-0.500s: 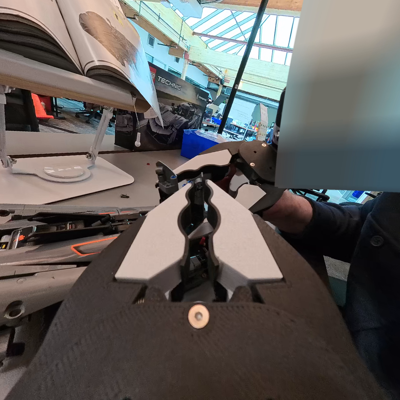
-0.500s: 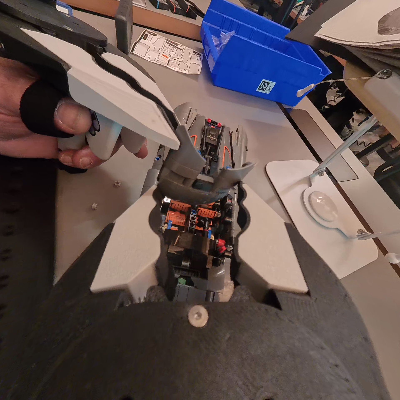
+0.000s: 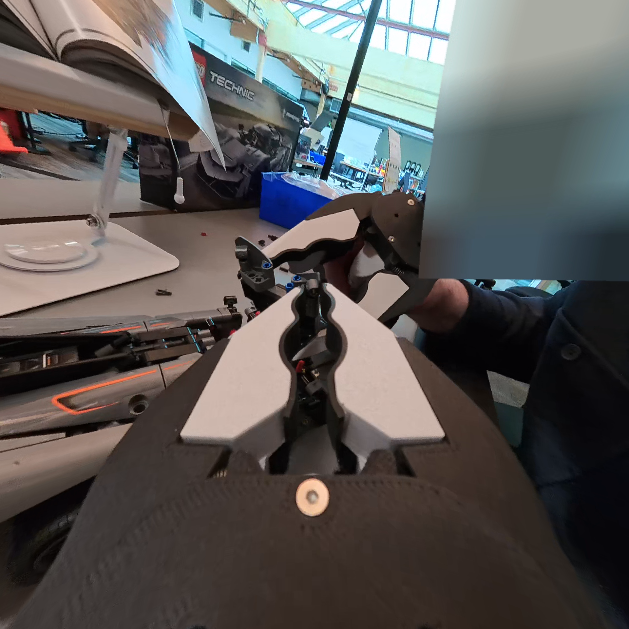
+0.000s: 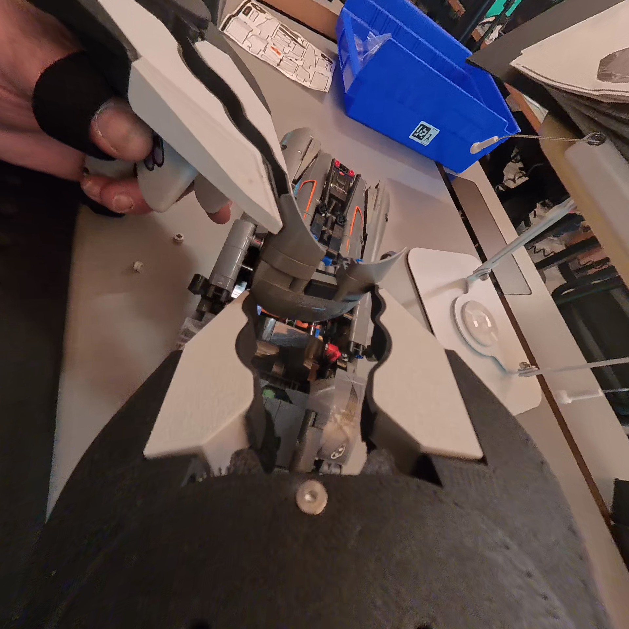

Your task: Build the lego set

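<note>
The lego model (image 4: 335,218), a long grey car body with orange trim, lies on the worktop (image 4: 119,306), running toward 12 o'clock in the right wrist view. The left gripper (image 4: 279,218) comes in from 10 o'clock, clenched on a curved grey panel (image 4: 292,245), probably to seat it. The right gripper (image 4: 309,299) straddles the model, fingers spread, likely steadying it; actual contact is hidden. The panel's attachment point is obscured.
</note>
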`<state>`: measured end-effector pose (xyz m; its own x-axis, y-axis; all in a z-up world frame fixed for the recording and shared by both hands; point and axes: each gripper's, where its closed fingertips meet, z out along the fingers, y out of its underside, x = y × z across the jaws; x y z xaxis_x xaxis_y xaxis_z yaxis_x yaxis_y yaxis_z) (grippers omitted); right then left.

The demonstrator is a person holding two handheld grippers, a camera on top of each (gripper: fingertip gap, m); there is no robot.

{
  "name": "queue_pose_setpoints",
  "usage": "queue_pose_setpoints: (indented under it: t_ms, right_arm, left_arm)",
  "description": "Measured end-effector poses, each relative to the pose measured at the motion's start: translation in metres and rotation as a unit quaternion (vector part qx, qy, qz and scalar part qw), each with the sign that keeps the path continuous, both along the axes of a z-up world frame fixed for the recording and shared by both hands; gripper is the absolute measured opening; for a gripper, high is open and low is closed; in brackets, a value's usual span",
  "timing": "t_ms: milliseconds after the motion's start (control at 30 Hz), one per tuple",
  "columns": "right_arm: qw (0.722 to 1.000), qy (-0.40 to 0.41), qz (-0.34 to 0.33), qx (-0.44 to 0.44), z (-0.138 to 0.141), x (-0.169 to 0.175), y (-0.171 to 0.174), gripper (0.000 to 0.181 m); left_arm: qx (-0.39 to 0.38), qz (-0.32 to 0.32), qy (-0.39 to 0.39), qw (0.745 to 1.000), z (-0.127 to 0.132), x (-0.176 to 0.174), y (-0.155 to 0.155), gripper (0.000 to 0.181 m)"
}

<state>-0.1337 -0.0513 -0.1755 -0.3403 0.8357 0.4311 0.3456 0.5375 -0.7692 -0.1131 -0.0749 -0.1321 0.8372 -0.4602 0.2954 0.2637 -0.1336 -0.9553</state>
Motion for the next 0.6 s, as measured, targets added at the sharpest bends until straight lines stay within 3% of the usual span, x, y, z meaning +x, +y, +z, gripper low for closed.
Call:
queue_pose_setpoints:
  t_ms: [267,600]
  right_arm:
    - [0.999,0.010,0.002,0.038,0.003,0.004,0.003,0.062]
    - [1.000,-0.004,0.015,0.026,-0.002,0.015,0.004,0.064]
  left_arm:
    - [0.000,0.003,0.001,1.000,-0.001,0.004,0.005,0.005]
    - [-0.009,-0.013,0.010,1.000,-0.005,0.019,0.010,0.006]
